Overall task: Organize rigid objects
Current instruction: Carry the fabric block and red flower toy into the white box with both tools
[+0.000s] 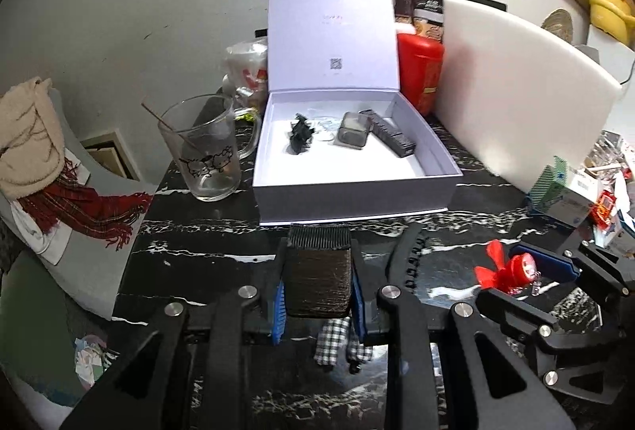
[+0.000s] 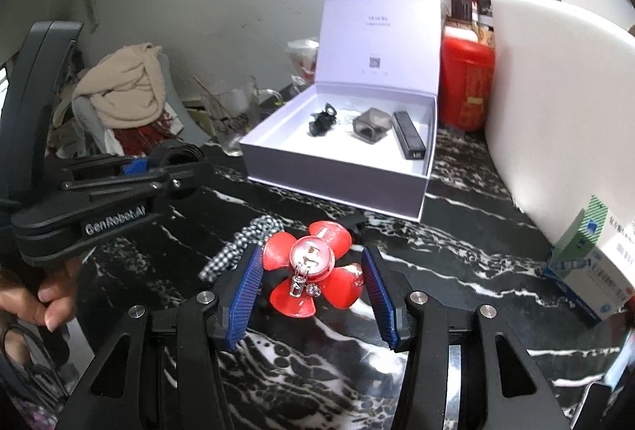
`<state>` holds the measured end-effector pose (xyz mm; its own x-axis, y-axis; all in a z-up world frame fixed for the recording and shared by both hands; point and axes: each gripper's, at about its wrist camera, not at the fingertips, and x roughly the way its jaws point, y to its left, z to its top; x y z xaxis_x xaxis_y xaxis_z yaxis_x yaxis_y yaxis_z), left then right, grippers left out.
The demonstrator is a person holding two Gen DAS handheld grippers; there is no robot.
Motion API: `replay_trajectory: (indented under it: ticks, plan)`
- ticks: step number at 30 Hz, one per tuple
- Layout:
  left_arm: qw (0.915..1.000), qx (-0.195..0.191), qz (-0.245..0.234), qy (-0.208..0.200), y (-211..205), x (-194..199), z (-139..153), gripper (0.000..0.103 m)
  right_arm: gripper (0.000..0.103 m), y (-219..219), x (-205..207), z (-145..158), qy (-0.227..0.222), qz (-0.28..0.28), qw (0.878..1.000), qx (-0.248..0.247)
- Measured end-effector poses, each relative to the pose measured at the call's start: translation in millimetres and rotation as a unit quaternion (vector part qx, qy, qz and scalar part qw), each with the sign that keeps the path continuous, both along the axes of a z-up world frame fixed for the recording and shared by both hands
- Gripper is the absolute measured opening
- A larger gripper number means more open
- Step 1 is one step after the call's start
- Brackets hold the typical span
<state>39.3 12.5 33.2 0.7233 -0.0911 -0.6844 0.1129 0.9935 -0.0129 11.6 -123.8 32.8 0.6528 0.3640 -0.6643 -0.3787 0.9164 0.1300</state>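
Note:
My left gripper (image 1: 319,263) is shut on a dark ribbed comb-like piece (image 1: 317,283), held just above the black marble table (image 1: 198,263). A checkered strip (image 1: 337,344) shows beneath it; I cannot tell whether it hangs or lies on the table. My right gripper (image 2: 311,259) is shut on a red flower-shaped ornament (image 2: 313,267) with a clear round centre and small dangling charms. An open white box (image 1: 357,195) stands behind with its lid upright. Inside it lie a black clip (image 1: 299,136), a grey translucent case (image 1: 353,130) and a dark bar (image 1: 393,136).
A glass mug (image 1: 206,156) with a stick in it stands left of the box. A red canister (image 1: 420,72) and a white board (image 1: 516,92) flank its right side. A medicine carton (image 2: 595,263) sits at the right edge. A chair (image 1: 79,243) at the left carries cloths.

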Motion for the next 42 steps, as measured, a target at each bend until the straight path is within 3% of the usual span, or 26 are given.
replay_trajectory:
  ticks: [9, 19, 42]
  plan:
    - [0.9994, -0.006, -0.031, -0.017, -13.2, -17.5, 13.9, 0.025, 0.051, 1.5, -18.0, 17.7, -0.024, 0.0, 1.0, 0.003]
    - [0.9982, -0.014, -0.051, -0.028, -24.6, -7.6, 24.6, 0.025, 0.051, -2.1, -14.7, 33.9, -0.046, -0.007, 0.999, 0.003]
    - [0.9977, -0.018, -0.051, -0.042, -35.0, 73.9, 50.9, 0.025, 0.051, -11.1, 63.6, 60.1, -0.077, 0.017, 0.997, 0.0]
